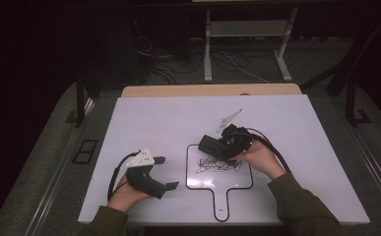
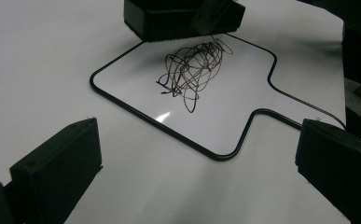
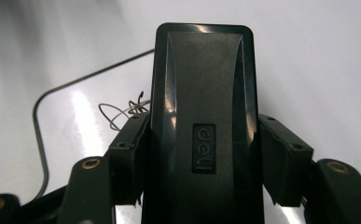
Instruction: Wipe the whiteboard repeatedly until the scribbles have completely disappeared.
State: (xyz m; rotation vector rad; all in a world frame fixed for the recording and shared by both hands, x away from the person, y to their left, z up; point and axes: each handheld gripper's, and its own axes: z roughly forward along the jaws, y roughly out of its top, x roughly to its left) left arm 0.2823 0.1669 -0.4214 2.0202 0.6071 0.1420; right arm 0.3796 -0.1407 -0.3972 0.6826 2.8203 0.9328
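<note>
Nearest the person, the left gripper (image 1: 154, 173) rests low over the white table (image 1: 143, 118), held in the left hand (image 1: 125, 195); its 2 jaws stand wide apart with nothing between them, aimed toward the board beside it. That small whiteboard (image 1: 237, 179) lies flat on the table just right of this gripper: a white, glossy panel with rounded corners, a thin black rim and a short handle tab pointing back at the person. A tangle of thin dark looping pen lines, the scribble (image 2: 192, 70), covers the upper middle of its face.

Farther out, the right gripper (image 1: 211, 145), in the right hand (image 1: 257, 156), has its jaws closed on a black eraser (image 3: 201, 116). The eraser is a long, smooth plastic block with rounded corners, a raised ridged back and a small embossed "deli" label, clamped on its 2 long sides. It sits at the board's far edge, just above the scribble.
</note>
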